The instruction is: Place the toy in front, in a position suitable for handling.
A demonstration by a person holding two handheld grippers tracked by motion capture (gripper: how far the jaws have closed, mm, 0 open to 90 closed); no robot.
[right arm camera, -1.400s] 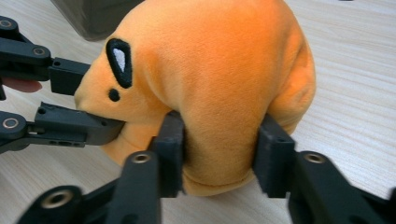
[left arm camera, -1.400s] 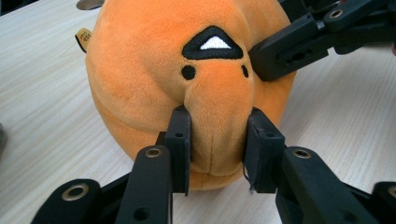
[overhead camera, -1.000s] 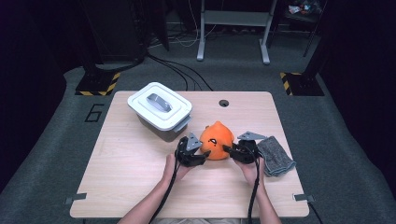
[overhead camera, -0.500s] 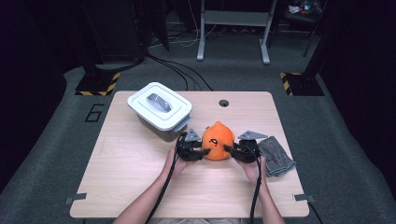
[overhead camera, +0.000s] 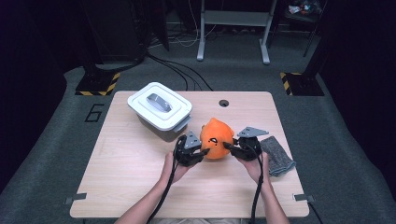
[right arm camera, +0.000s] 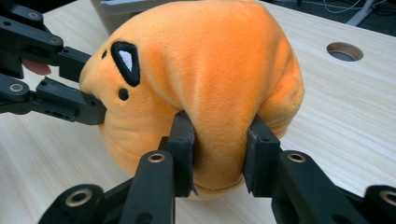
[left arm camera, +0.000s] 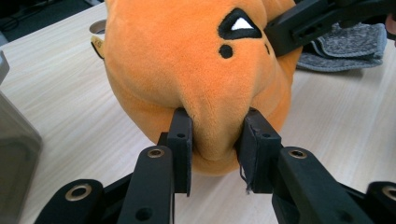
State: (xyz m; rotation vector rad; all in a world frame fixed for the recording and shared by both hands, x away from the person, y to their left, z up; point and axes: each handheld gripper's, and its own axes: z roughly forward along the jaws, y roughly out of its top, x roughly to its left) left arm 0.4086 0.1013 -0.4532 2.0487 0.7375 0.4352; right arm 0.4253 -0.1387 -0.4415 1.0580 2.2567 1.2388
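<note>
An orange plush toy [overhead camera: 217, 140] with a black-and-white eye patch sits between both grippers, just above the wooden table [overhead camera: 140, 186]. My left gripper [overhead camera: 204, 151] pinches a fold of the plush [left arm camera: 196, 60] at its left side. Its jaws have just been closing, and the fabric now bulges between the pads [left arm camera: 181, 135]. My right gripper [overhead camera: 228, 145] is shut on the plush's [right arm camera: 210, 60] opposite side, its pads [right arm camera: 259, 149] sunk into the fabric. In the left gripper view, the right gripper [left arm camera: 299, 28] grips the toy's far end. In the right gripper view, the left gripper [right arm camera: 70, 88] does the same.
A white lidded container [overhead camera: 159, 109] stands at the back left of the table, close behind the left hand. A folded grey cloth [overhead camera: 276, 156] lies to the right of the right hand. A round cable hole [overhead camera: 223, 103] is at the back edge.
My left gripper has closed in on the plush's left side and now pinches it. Both hands have risen slightly with the toy between them.
</note>
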